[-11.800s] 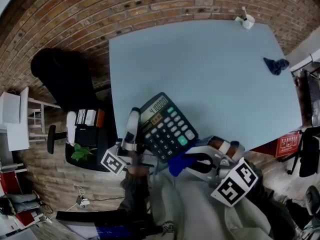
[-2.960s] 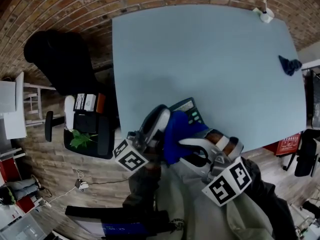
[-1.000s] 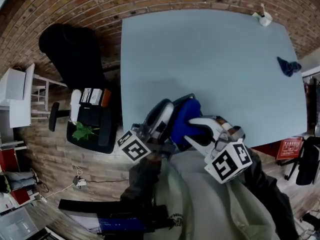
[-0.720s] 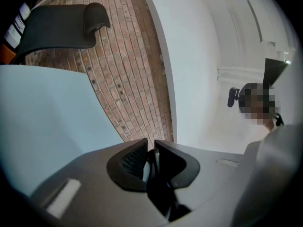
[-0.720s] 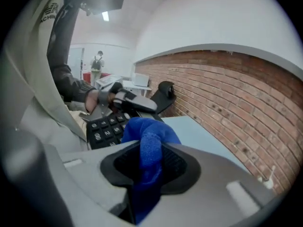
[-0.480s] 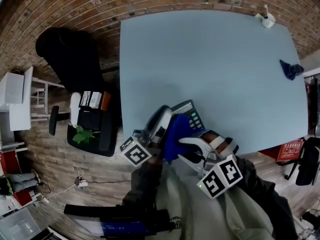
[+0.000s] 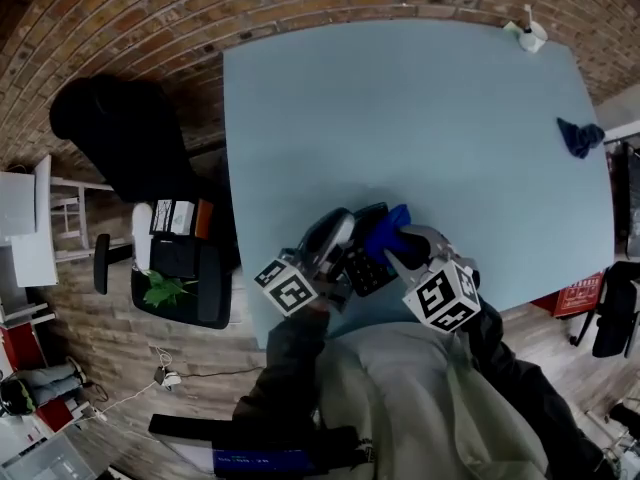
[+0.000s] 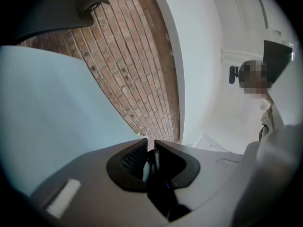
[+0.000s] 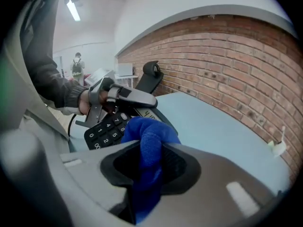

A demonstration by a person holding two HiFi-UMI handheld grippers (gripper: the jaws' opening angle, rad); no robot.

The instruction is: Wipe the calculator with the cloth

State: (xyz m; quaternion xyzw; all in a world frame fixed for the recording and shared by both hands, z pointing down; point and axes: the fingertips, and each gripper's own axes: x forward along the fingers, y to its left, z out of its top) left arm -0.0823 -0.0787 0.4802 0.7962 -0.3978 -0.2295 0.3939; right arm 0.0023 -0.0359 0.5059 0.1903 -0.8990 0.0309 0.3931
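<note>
Right gripper view: right gripper (image 9: 147,167) fingers clamp the cloth (image 9: 150,136) near the calculator (image 9: 105,129), which left gripper (image 9: 143,103) fingers pinch steady for wiping.

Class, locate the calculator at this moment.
Head view: the calculator is at the table's near edge, in the left gripper; the blue cloth in the right gripper is just right of it.

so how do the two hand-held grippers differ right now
What they hold: the left hand-held gripper grips the black calculator by its edge, while the right hand-held gripper grips a bunched blue cloth. Jaw gap: the left's jaws are nearly together, while the right's stand wider around the cloth. Both are shut on something, close together at the near edge of the table.
</note>
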